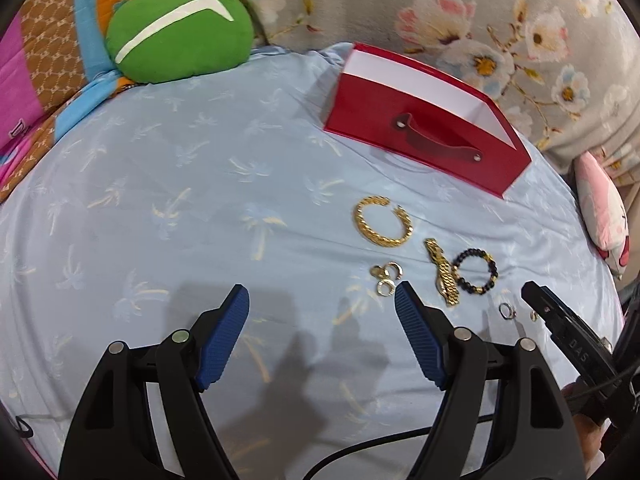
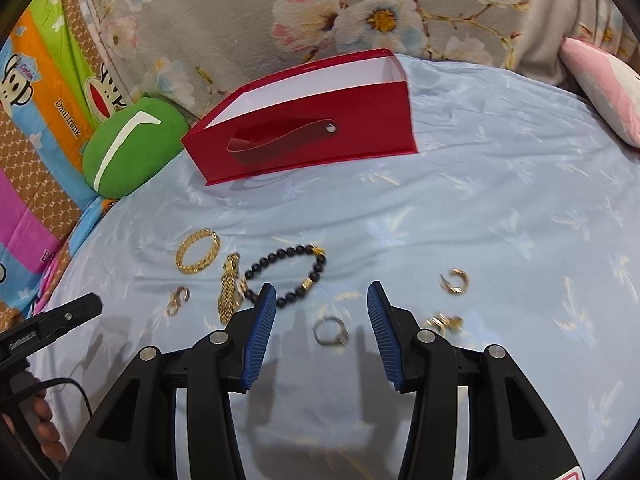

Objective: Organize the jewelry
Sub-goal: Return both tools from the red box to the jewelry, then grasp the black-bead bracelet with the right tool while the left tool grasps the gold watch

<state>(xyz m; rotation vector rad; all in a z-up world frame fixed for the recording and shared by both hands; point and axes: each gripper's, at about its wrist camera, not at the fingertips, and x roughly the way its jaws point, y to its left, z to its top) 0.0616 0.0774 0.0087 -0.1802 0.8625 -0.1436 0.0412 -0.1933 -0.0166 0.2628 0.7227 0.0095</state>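
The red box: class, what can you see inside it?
Inside the red box only the white inner walls show through its open top. Its near wall hides the floor, so any contents cannot be seen. The jewelry, including the gold bangle, lies outside on the sheet.

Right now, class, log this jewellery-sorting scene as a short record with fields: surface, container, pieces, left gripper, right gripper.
surface: pale blue palm-print bedsheet
container: open red box with a strap handle, nothing seen inside from here
pieces: twisted gold bangle, gold link watch, black bead bracelet, silver ring, small gold earrings; all lie on the sheet
left gripper: open, holds nothing
right gripper: open, holds nothing, silver ring on the sheet between its fingers
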